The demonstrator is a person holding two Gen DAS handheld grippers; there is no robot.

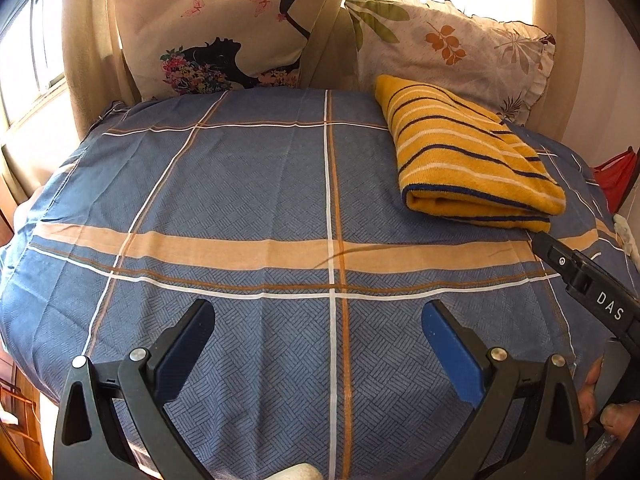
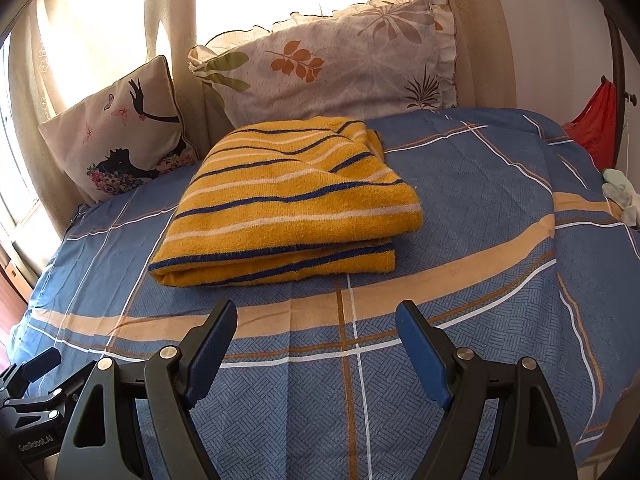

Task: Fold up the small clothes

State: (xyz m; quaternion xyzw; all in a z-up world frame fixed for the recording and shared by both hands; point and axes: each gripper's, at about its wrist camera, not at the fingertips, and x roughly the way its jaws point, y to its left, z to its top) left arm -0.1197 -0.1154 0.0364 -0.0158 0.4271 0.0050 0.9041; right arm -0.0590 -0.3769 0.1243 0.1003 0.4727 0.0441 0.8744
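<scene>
A yellow cloth with blue and white stripes (image 1: 468, 152) lies folded in a flat stack on the blue checked bedsheet (image 1: 240, 184), at the far right in the left wrist view. In the right wrist view the folded cloth (image 2: 288, 200) lies straight ahead. My left gripper (image 1: 318, 312) is open and empty, low over bare sheet, well left of the cloth. My right gripper (image 2: 316, 316) is open and empty, a short way in front of the cloth's near folded edge. The right gripper's body also shows in the left wrist view (image 1: 588, 280).
Two pillows lean at the head of the bed: a beige one with a black figure (image 1: 224, 32) and a leaf-print one (image 1: 448, 48). A red bag (image 2: 596, 120) and a pale small cloth (image 2: 620, 192) are at the bed's right edge. Curtains hang behind.
</scene>
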